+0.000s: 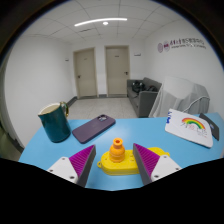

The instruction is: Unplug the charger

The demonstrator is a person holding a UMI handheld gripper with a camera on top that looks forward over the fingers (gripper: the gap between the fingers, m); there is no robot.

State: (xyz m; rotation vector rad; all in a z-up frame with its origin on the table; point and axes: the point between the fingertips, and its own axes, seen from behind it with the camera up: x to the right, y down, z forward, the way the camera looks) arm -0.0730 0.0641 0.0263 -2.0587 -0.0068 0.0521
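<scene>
Teal mug [54, 122], purple phone [93, 127], rainbow card [191, 126]

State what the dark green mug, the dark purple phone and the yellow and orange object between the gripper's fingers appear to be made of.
Dark green mug: probably glazed ceramic, from its glossy highlights.
Dark purple phone: smooth back, likely glass or plastic with a satin sheen.
Yellow and orange object: seemingly moulded plastic, uniform colour; it stands between the open gripper fingers.

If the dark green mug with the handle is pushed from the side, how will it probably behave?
The mug looks rigid and fairly heavy, so it would probably slide on the smooth blue table rather than tip. Being taller than wide, a high push might topple it. The hand-held gripper is open, with a yellow object between its fingers.
</scene>
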